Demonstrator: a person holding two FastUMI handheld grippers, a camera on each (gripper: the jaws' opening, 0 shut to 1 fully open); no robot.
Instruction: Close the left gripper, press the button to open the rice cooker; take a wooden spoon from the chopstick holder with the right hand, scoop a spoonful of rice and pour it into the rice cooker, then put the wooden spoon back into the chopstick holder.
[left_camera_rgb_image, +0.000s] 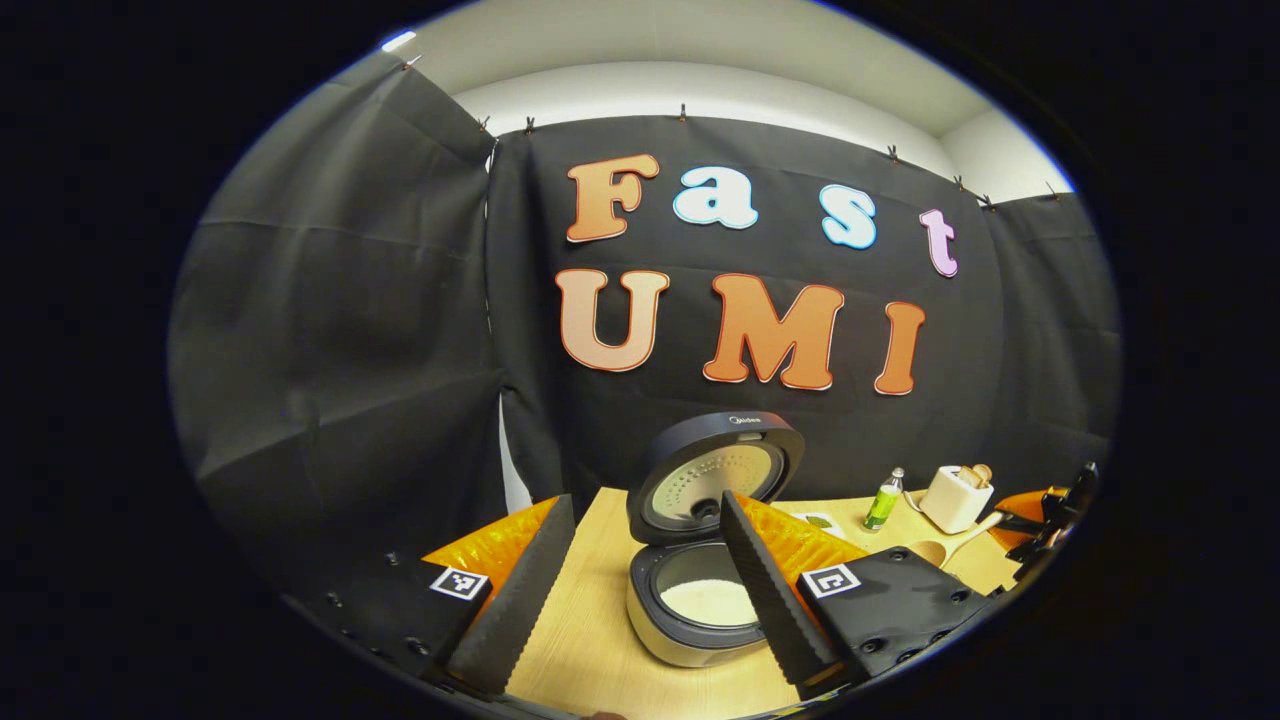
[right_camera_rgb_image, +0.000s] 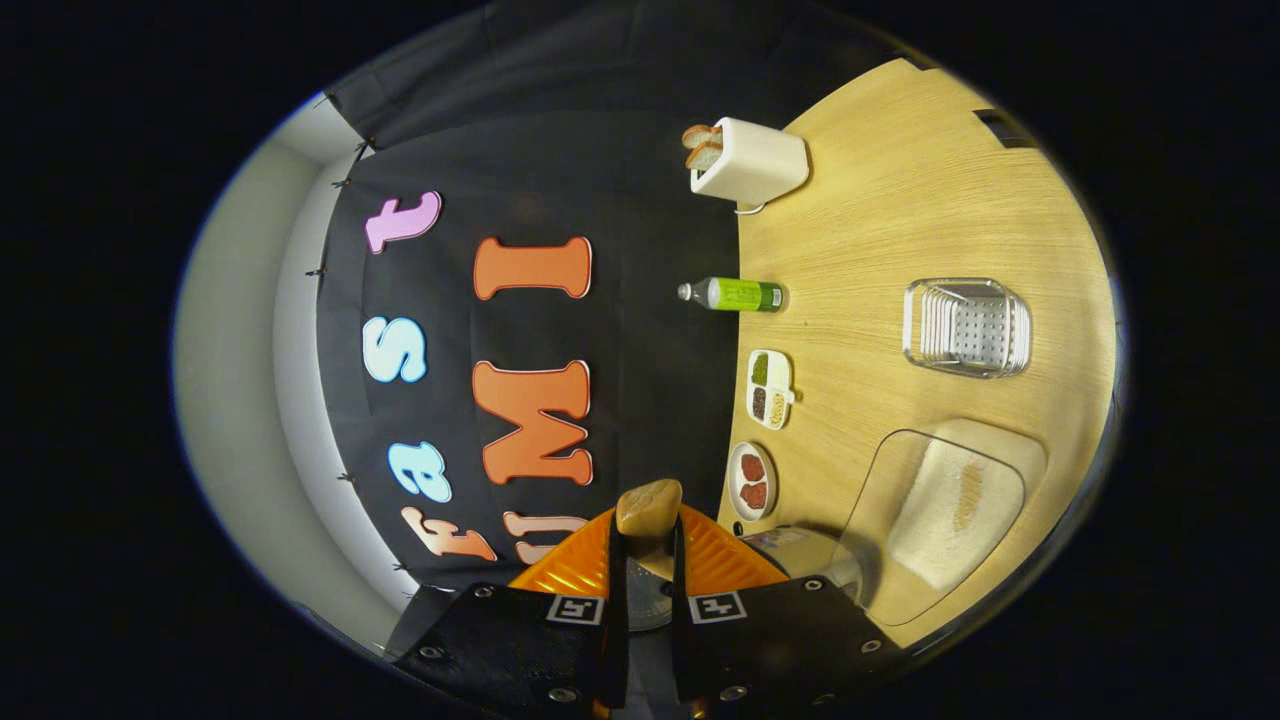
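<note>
Counter (left_camera_rgb_image: 590, 640): pale wood, holding all the things in front of the black cloth wall.
Rice cooker (left_camera_rgb_image: 700, 610): it sits near the middle of the counter, just past the left hand-held gripper. Its lid (left_camera_rgb_image: 715, 478) stands straight up and open. White rice (left_camera_rgb_image: 710, 600) lies in the pot.
Rice box (right_camera_rgb_image: 935, 510): a clear box with rice in it, near the right hand-held gripper.
Toaster (right_camera_rgb_image: 750, 160): white, far back by the wall, with bread poking out.
Drain basket (right_camera_rgb_image: 966, 326): clear, standing alone on the counter.
Green bottle (right_camera_rgb_image: 735, 294): near the wall, between the toaster and the small dishes.
Left hand-held gripper (left_camera_rgb_image: 645, 590): its two fingers stand wide apart with nothing between them.
Right hand-held gripper (right_camera_rgb_image: 648, 600): its fingers are squeezed narrow on the wooden spoon (right_camera_rgb_image: 648, 510). The spoon's rounded end sticks out past the fingertips.
</note>
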